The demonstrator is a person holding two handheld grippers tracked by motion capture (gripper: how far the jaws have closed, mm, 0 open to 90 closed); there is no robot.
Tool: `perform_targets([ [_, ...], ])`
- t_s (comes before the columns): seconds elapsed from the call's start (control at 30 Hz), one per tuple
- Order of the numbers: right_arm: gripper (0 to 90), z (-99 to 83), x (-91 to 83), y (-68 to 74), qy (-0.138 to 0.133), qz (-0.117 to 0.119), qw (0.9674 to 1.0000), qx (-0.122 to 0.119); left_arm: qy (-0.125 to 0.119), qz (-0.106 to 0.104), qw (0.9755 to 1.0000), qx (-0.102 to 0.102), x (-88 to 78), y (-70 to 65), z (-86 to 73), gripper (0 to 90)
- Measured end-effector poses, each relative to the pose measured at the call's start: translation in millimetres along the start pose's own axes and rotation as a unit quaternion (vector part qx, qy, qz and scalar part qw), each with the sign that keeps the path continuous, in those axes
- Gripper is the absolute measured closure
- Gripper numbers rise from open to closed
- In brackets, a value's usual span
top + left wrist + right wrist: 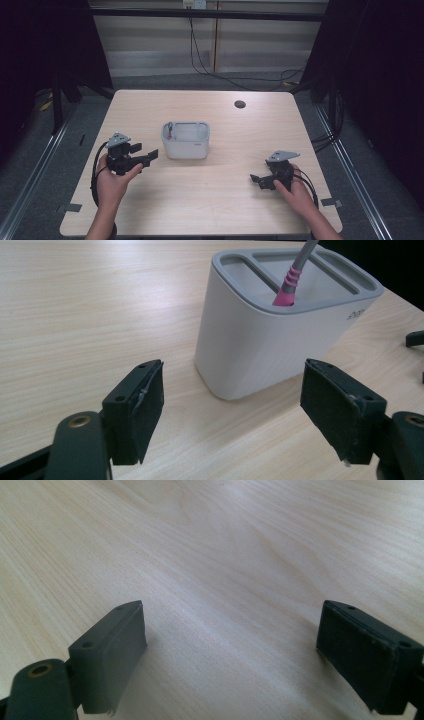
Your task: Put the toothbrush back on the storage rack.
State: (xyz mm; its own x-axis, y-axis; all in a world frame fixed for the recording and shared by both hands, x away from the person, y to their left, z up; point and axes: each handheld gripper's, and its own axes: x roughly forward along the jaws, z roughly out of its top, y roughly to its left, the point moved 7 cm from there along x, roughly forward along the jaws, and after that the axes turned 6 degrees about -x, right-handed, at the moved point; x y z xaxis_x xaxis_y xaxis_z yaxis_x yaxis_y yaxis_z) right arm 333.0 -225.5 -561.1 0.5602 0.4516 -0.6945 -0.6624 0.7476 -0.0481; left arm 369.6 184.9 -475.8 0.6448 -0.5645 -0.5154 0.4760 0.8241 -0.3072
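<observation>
Jaws on my left gripper [232,412] are standing released with nothing between them, facing the white holder [280,335] just ahead on the table [150,205]. I'm seeing a pink-tipped tool [290,287] leaning in its middle slot. My right gripper [232,660] is hovering well apart, jaws released over bare wood.

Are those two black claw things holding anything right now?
No. The left gripper is open, short of the white holder; the right gripper is open over bare table.
</observation>
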Motion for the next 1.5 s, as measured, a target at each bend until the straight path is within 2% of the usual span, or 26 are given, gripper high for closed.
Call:
perform_targets([
  [0.8, 11.7, 0.0, 0.0, 0.0, 0.0, 0.0, 1.0, 0.0, 0.027, 0.008, 0.9996, 0.001, 2.2, 13.4, -22.0, 23.5],
  [1.13, 11.7, 0.0, 0.0, 0.0, 0.0, 0.0, 1.0, 0.0, 0.044, 0.02, 0.9988, -0.004, 5.3, 22.8, -33.2, 22.4],
  [1.17, 11.7, 0.0, 0.0, 0.0, 0.0, 0.0, 1.0, 0.0, 0.052, 0.023, 0.9984, 0.0, 5.0, 25.5, -35.9, 22.0],
  [1.33, 11.7, 0.0, 0.0, 0.0, 0.0, 0.0, 1.0, 0.0, 0.056, 0.028, 0.998, 0.001, 4.6, 28.3, -39.5, 21.8],
  [1.4, 11.7, 0.0, 0.0, 0.0, 0.0, 0.0, 1.0, 0.0, 0.066, 0.034, 0.9972, 0.01, 4.3, 31.8, -43.6, 21.8],
  [1.5, 11.7, 0.0, 0.0, 0.0, 0.0, 0.0, 1.0, 0.0, 0.071, 0.037, 0.9967, 0.012, 4.7, 33.2, -46.1, 21.6],
])
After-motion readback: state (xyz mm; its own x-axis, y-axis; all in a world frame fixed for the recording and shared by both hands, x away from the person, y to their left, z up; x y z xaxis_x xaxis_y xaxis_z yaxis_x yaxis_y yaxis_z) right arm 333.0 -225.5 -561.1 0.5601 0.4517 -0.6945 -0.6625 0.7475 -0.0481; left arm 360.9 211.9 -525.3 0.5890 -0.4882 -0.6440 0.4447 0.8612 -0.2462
